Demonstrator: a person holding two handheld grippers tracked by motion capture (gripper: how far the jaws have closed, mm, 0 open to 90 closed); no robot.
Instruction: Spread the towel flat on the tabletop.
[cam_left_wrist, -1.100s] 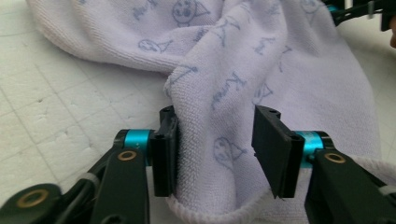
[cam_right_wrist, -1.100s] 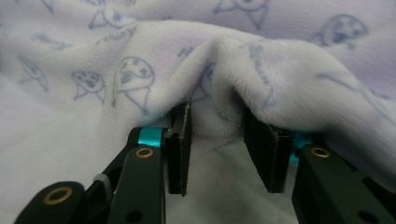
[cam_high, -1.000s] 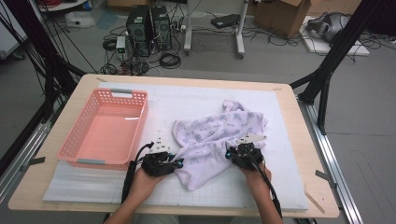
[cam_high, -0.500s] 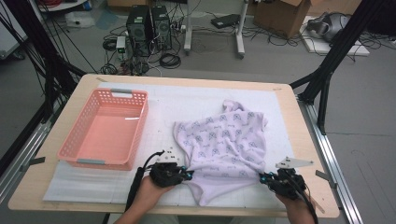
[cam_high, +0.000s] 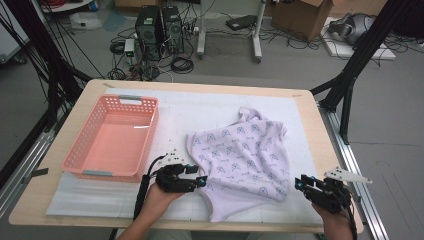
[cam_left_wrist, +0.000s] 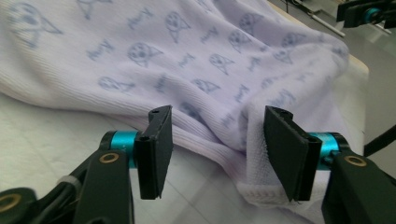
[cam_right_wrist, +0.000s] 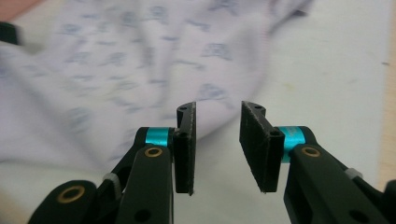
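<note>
High view: a pale lilac garment (cam_high: 245, 160) with a blue print lies spread on the white mat (cam_high: 190, 107) of the table (cam_high: 310, 110), right of centre, its near hem close to the table's near edge. It looks largely flattened, though the far corner is bunched and the near left edge curls. I judge the spreading step about done, while folding it or moving it into the pink basket (cam_high: 116, 137) at the left has not begun; the basket holds nothing. The left tool (cam_high: 192, 176) sits at the garment's near left edge; the right tool (cam_high: 306, 184) is just off its near right corner, apart from the cloth. Beyond the far edge of the table, computer towers, cables and boxes stand on the floor, well clear of the work.

Left gripper view: the left tool (cam_left_wrist: 212, 140) has just been opening; its jaws stand released, with the garment's (cam_left_wrist: 196, 60) ribbed hem lying between them, brushing one pad but not pinched.

Right gripper view: the right tool (cam_right_wrist: 217, 135) has also just been opening. Its jaws are parted with nothing between them, and the blurred garment (cam_right_wrist: 107, 70) lies beyond. Nothing blocks the way to the basket; only the loose, curled hem may need another grasp.
</note>
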